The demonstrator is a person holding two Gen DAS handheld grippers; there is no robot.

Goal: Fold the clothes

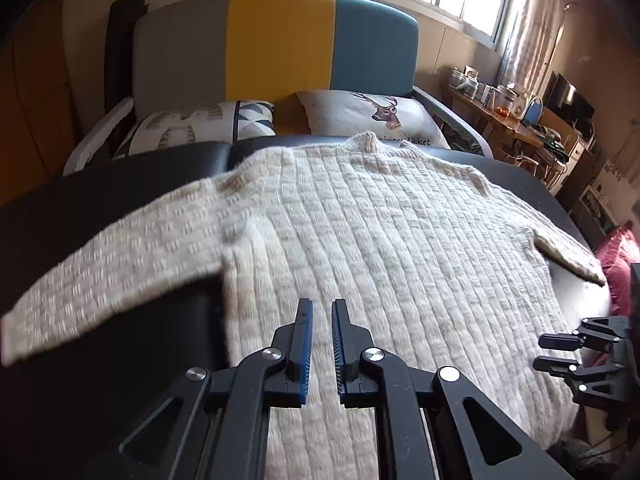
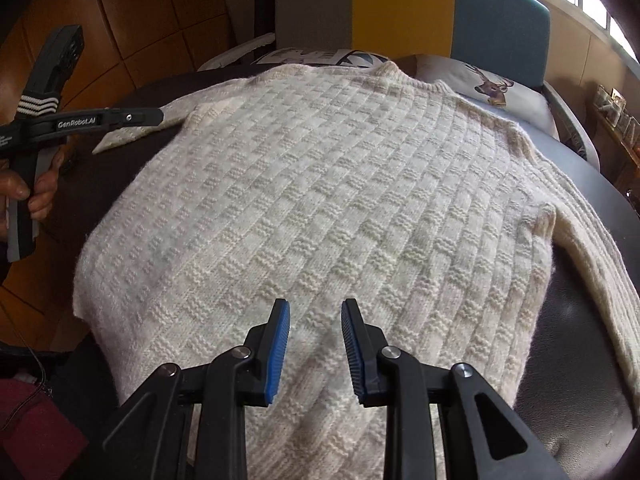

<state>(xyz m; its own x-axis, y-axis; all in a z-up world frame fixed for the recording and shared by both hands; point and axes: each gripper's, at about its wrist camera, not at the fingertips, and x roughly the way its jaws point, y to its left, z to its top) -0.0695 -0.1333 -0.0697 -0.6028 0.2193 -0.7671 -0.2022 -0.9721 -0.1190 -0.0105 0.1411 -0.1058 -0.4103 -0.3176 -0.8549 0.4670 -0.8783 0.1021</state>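
Dark tabletop (image 1: 120, 184) before bed pillows: cream sweater (image 2: 320, 184) spread flat, sleeves out left and right. Left hand-held gripper (image 1: 321, 306) and right hand-held gripper (image 2: 315, 306) hover parted, empty, over near hem. Unfolded now; folding needs a sleeve or hem pinched.

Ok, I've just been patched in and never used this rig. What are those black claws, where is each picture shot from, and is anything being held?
No robot arm here: a person holds two hand-held grippers, each with a camera looking along its fingers. One picture is from the left gripper, the other from the right gripper. The left gripper also shows at the edge of the right view, a hand around its handle. Both hang open over a cream knitted sweater, spread flat with sleeves out on a dark surface. Nothing is held.
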